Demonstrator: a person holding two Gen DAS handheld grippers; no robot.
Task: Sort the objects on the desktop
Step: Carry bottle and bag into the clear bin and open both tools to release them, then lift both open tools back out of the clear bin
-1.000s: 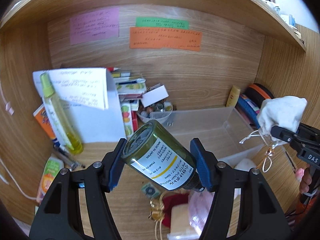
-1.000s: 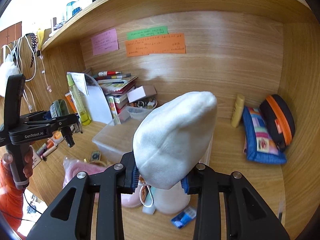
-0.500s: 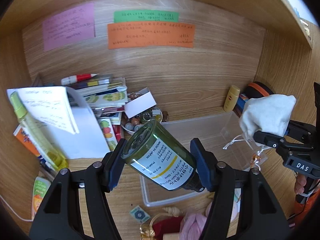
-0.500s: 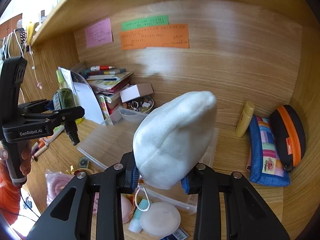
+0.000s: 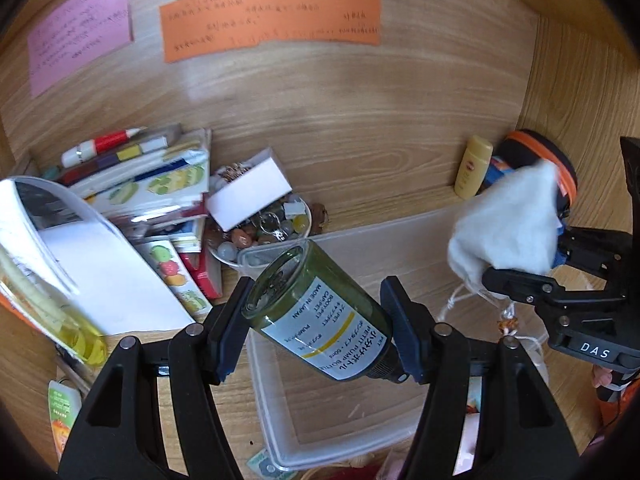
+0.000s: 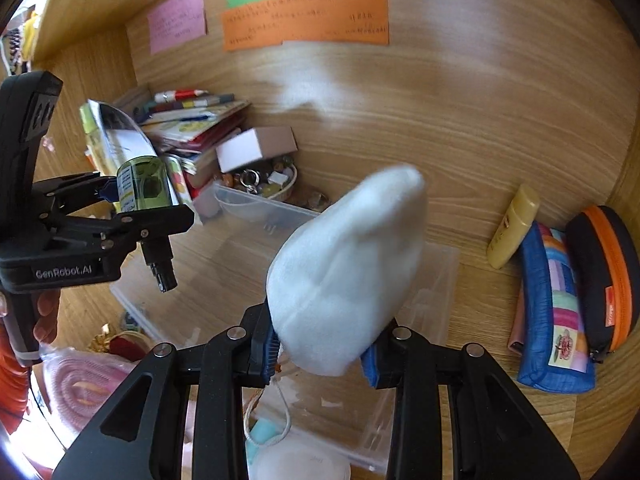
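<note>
My left gripper (image 5: pixel 316 320) is shut on a dark green pump bottle (image 5: pixel 320 314) with a white label, tilted, base pointing away. It hangs over the left end of a clear plastic bin (image 5: pixel 332 412). The bottle also shows in the right wrist view (image 6: pixel 144 186). My right gripper (image 6: pixel 320 344) is shut on a white cloth drawstring pouch (image 6: pixel 348 272), held above the same bin (image 6: pixel 432 300). The pouch also shows in the left wrist view (image 5: pixel 508 224), with its cord dangling.
A stack of books (image 5: pixel 152 188), a white box (image 5: pixel 248 194) and a bowl of small trinkets (image 5: pixel 264 232) sit at the back left. A yellow tube (image 6: pixel 512 226), a blue pouch (image 6: pixel 556 320) and a black-orange case (image 6: pixel 604 272) stand at the right. Pink items (image 6: pixel 80 384) lie in front.
Both grippers have moved forward and deeper into the shelf nook, now over the clear bin. Each still holds its object.
</note>
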